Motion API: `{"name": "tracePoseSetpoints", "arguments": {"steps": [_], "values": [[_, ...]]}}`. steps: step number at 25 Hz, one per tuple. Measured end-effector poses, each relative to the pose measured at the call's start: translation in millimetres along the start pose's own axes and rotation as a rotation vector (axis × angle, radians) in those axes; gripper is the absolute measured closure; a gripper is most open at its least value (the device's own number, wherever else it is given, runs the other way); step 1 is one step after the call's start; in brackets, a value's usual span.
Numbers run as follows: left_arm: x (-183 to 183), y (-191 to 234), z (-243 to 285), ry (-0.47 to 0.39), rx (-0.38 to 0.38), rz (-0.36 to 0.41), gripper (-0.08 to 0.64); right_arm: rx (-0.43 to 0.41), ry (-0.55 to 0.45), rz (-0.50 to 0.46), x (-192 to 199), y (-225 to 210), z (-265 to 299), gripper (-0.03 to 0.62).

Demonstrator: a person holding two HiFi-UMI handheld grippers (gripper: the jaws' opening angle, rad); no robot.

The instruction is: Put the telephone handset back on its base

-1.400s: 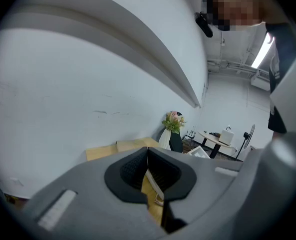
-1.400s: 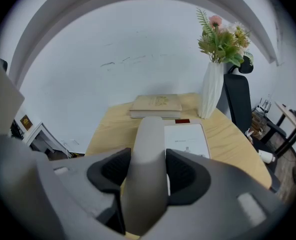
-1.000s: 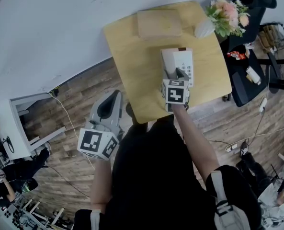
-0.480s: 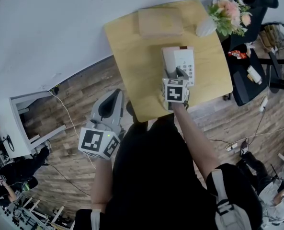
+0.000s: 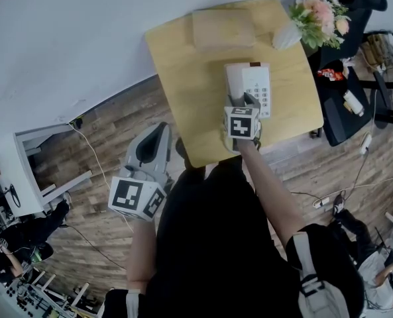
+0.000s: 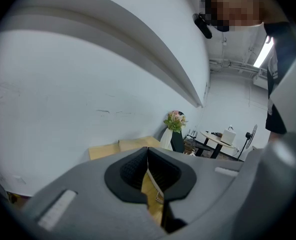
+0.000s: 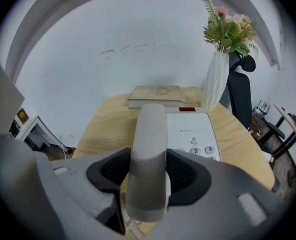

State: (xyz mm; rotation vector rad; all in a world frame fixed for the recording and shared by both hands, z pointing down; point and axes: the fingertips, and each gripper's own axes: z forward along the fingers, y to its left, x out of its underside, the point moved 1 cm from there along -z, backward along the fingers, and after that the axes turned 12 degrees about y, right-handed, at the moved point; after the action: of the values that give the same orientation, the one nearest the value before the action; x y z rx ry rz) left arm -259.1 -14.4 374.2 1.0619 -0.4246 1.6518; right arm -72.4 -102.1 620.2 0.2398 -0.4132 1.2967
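Note:
A white telephone base (image 5: 257, 89) (image 7: 191, 132) with a keypad lies on the round wooden table (image 5: 183, 65). Its grey-white handset (image 7: 148, 154) (image 5: 234, 85) runs along the base's left side, and my right gripper (image 5: 241, 102) (image 7: 148, 173) is shut on it, a black pad on each flank. The coiled cord shows just under the handset's near end. My left gripper (image 5: 151, 150) (image 6: 148, 176) hangs off the table's left over the wooden floor, jaws closed together with nothing between them.
A closed tan book (image 5: 223, 28) (image 7: 156, 95) lies at the table's far side. A white vase of flowers (image 5: 285, 37) (image 7: 215, 81) stands at the far right corner. A black office chair (image 5: 352, 5) and a dark side table (image 5: 338, 105) stand to the right.
The right gripper with the handset has shifted slightly forward along the base's left side. The left gripper has stayed where it was.

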Motion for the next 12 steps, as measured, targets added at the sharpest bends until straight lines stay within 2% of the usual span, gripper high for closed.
{"name": "tracePoseSetpoints", "arguments": {"steps": [12], "values": [[-0.4,-4.8,-0.5,0.006,0.002,0.004,0.549,0.010,-0.047,-0.004,-11.1,-2.1,-11.3,0.367]]}}
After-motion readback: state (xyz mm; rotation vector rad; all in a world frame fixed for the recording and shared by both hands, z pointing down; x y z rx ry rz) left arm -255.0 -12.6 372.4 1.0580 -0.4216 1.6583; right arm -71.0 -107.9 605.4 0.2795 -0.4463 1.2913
